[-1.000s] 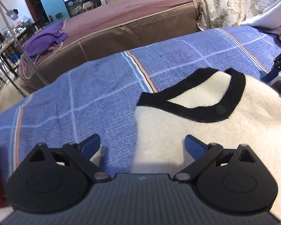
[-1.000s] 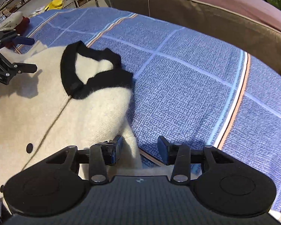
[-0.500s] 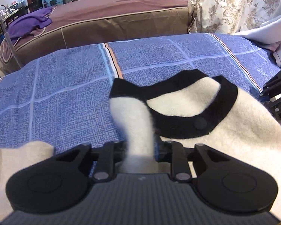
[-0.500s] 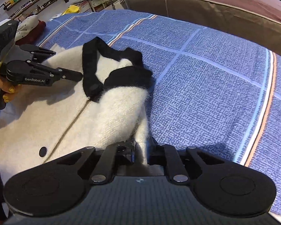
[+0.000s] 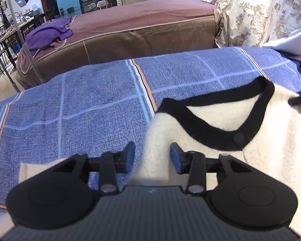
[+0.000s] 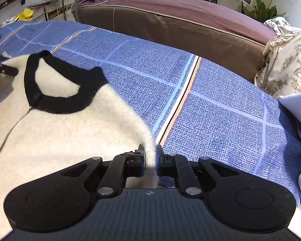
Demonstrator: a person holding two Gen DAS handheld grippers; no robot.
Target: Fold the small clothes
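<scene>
A cream fuzzy cardigan with a black neckband and black buttons lies on a blue checked blanket. My left gripper is open, its blue pads either side of a raised fold of the cardigan's shoulder without pinching it. In the right wrist view the cardigan lies at the left. My right gripper is shut on a fold of its other shoulder edge. The left gripper's tip shows at the far left there.
A brown sofa with a purple cloth stands behind the blanket. Floral bedding is piled at the right. A lamp stand rises at the left. Pale cloth lies at the blanket's right edge.
My left gripper, shut on the shoulder fold half a second ago, has opened. My right gripper stays shut on the cardigan and has drawn its edge to the right.
</scene>
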